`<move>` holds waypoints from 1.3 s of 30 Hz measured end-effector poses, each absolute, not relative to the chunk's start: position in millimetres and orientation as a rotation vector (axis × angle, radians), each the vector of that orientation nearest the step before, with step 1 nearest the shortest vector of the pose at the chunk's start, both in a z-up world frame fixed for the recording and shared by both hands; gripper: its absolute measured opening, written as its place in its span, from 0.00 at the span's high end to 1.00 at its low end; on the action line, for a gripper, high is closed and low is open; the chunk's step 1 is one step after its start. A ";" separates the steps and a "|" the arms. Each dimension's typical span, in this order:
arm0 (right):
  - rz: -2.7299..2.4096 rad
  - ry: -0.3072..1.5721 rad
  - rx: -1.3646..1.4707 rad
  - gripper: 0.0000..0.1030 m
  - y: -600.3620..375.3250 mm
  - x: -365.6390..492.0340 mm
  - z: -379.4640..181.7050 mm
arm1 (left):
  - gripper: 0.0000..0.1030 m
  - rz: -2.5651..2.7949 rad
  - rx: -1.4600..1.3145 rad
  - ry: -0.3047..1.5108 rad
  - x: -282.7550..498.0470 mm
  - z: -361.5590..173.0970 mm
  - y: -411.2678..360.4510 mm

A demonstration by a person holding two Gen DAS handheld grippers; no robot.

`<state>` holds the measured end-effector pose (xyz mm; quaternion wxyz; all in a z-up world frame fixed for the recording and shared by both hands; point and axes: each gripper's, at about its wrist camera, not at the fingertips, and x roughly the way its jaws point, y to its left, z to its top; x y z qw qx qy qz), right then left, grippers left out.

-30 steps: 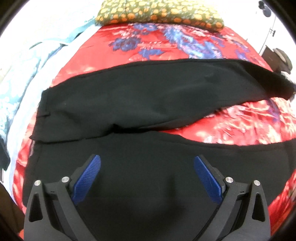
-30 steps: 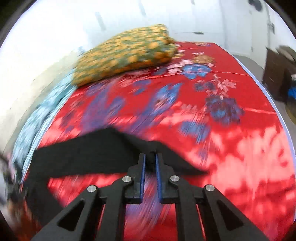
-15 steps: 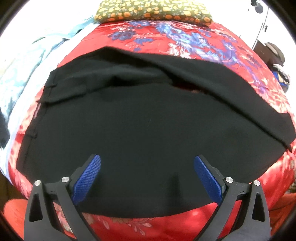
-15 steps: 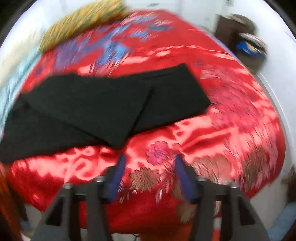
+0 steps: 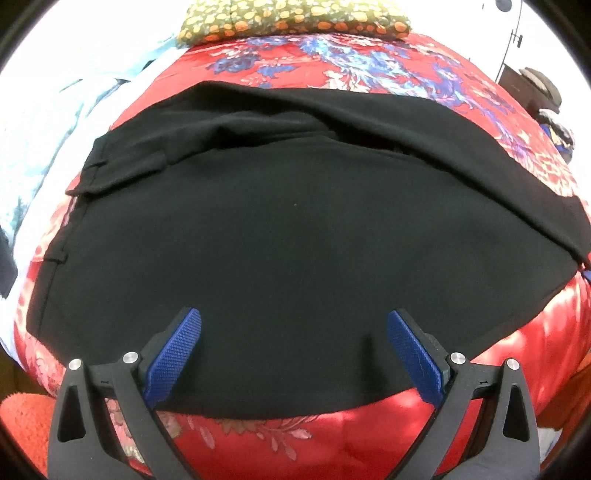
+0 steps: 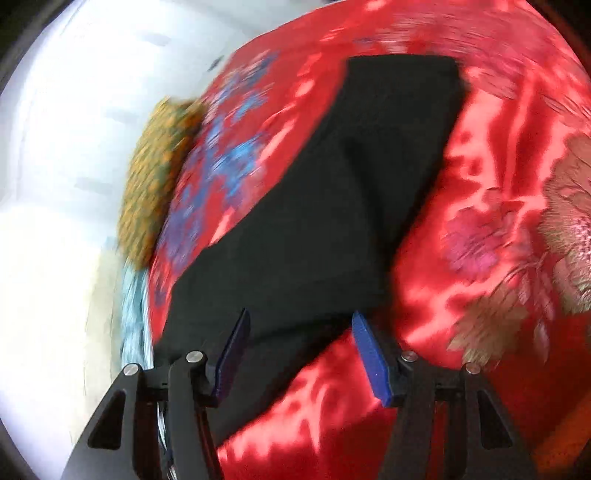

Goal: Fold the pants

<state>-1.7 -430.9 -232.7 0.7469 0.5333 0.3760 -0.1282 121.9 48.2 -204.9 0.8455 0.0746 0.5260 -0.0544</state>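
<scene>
Black pants (image 5: pixel 295 240) lie folded lengthwise near the bed's (image 5: pixel 258 443) front edge; my left claw (image 5: pixel 293 354) and right claw (image 6: pixel 299 350) hover open, empty; a careless pinch could drag layers askew.

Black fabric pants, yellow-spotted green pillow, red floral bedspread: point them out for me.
Black fabric pants (image 5: pixel 295 229), left wrist view, middle of top layer.
Yellow-spotted green pillow (image 5: pixel 295 18), left wrist view, centre.
Red floral bedspread (image 6: pixel 498 229), right wrist view, bare patch.
</scene>
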 end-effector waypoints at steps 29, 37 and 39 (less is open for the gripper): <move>-0.332 0.876 0.130 0.86 -362.7 50.6 -124.3 | 0.02 -0.043 0.029 1.190 183.5 -202.3 40.3; -0.347 0.887 -0.020 0.86 -340.7 53.0 -113.1 | 0.02 -0.033 0.153 1.153 165.4 -183.6 5.2; -0.340 0.885 -0.030 0.86 -338.6 52.0 -111.9 | 0.02 -0.026 0.234 1.135 156.9 -171.8 -12.1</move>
